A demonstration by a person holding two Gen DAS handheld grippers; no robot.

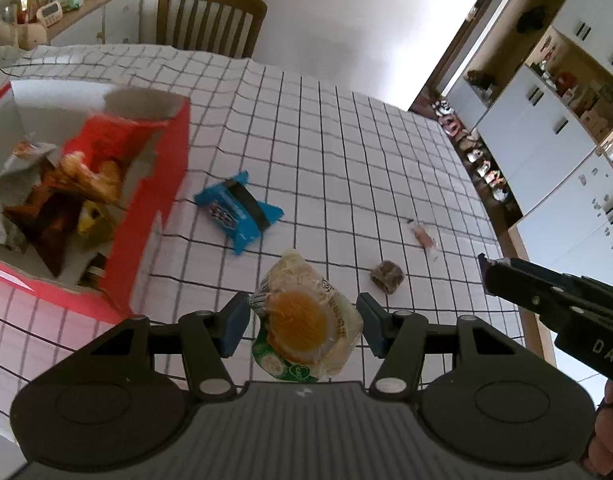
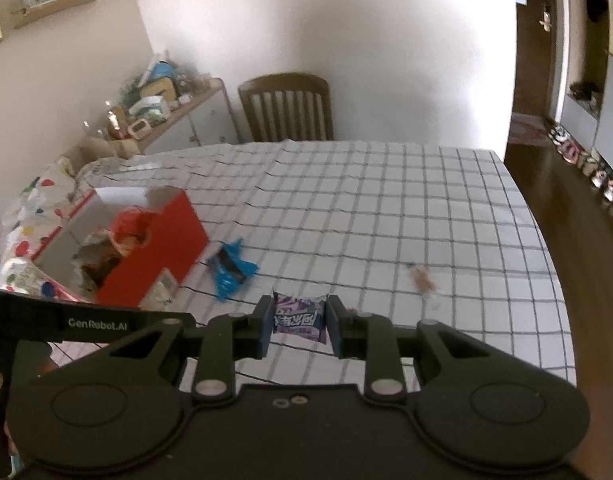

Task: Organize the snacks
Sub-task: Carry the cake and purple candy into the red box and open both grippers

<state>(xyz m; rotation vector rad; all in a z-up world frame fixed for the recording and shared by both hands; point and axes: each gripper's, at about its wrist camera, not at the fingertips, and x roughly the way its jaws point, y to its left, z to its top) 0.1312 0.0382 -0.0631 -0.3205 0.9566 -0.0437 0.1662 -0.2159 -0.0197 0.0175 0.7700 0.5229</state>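
Observation:
My left gripper is shut on a clear-wrapped pastry with an orange centre, held above the checked tablecloth. My right gripper is shut on a small purple candy packet; in the left wrist view it shows at the right edge, holding the packet above the table. A red open box holding several snacks stands at the left, also in the right wrist view. A blue snack packet, a small brown wrapped sweet and a pinkish wrapped candy lie on the cloth.
A wooden chair stands at the table's far side. A cluttered sideboard is beyond the left. The table's right edge drops to the floor, with white cupboards beyond.

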